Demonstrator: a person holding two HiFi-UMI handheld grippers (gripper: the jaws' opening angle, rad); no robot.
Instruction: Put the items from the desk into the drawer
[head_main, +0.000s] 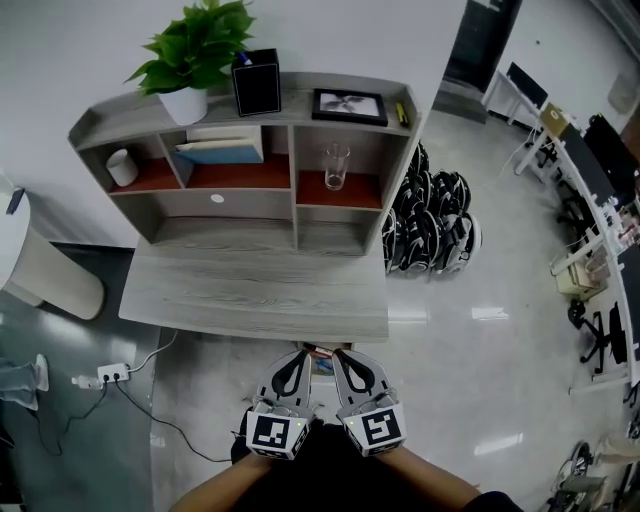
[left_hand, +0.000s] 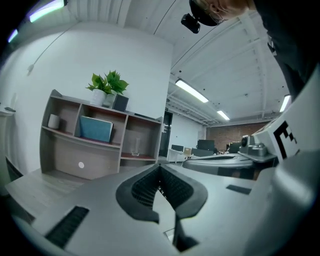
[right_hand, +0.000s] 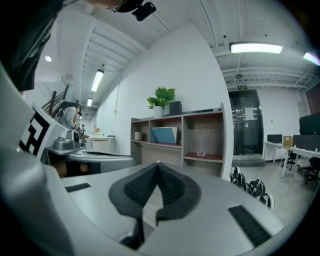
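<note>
Both my grippers sit side by side just off the front edge of the desk, pointing level at it. The left gripper has its jaws pressed together with nothing in them, and the right gripper is the same: tips meeting, empty. So I'm between grabs, I reckon, not mid-carry.

The desk top itself looks bare. What I can see to move sits back in the shelves: a glass in the right bay, a book leaning in the middle one and a cup on the left. On top are a plant, a box and a frame. I can't make out the drawer — I take it to be under the front edge, behind my grippers.

To do this well, I should spread the jaws before reaching, not at the item. The glass is the nearest to my right gripper. I'd go in level under the bay's roof, close on it low on its wall and keep it upright on the way out. It's smooth, so a firm, square pinch matters. Meanwhile the left gripper can see to the drawer.
</note>
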